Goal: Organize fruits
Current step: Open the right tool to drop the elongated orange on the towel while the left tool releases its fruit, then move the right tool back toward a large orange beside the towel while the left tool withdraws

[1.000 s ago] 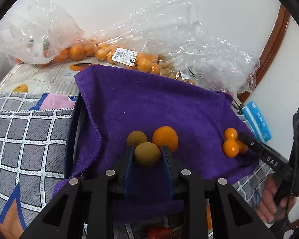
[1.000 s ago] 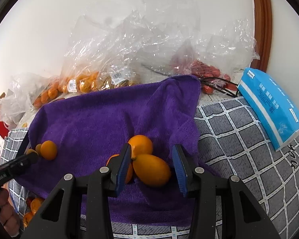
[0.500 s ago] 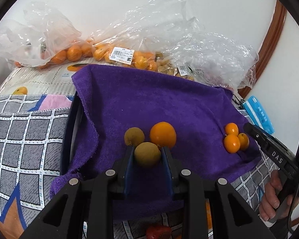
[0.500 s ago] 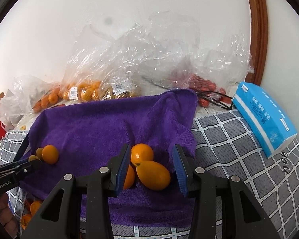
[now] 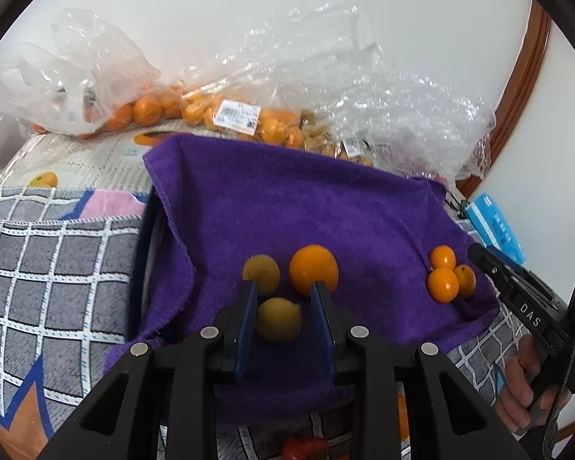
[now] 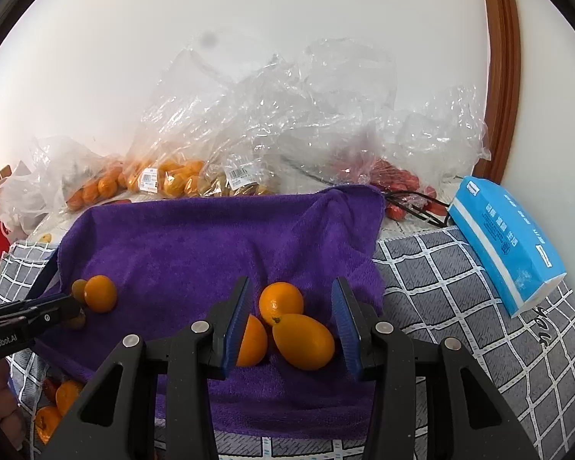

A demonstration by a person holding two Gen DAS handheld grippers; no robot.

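Observation:
A purple towel point(image 5: 306, 207) point(image 6: 195, 245) covers the middle of the table. My left gripper point(image 5: 283, 285) is low over its near part, jaws opening. A yellow-green fruit point(image 5: 279, 319) lies between the blue pads, with a gap at the right pad. Just beyond sit a second yellow-green fruit point(image 5: 261, 274) and a round orange point(image 5: 313, 273). My right gripper point(image 6: 291, 281) is open around an oval orange point(image 6: 303, 341) and a round orange point(image 6: 281, 302). A third orange point(image 6: 251, 341) is half hidden by its left pad. The left gripper point(image 6: 69, 304) shows at the far left.
Clear plastic bags of oranges point(image 5: 145, 109) point(image 6: 172, 182) pile up along the back wall, with red fruits point(image 6: 395, 180) to the right. A blue tissue pack point(image 6: 506, 237) lies right of the towel. Grey checked cloth point(image 5: 57, 276) covers the table. More oranges point(image 6: 57, 402) lie low at left.
The left jaws have parted a little, and the yellow-green fruit has slipped lower between them. The right gripper has tilted slightly, with its jaws at the same width.

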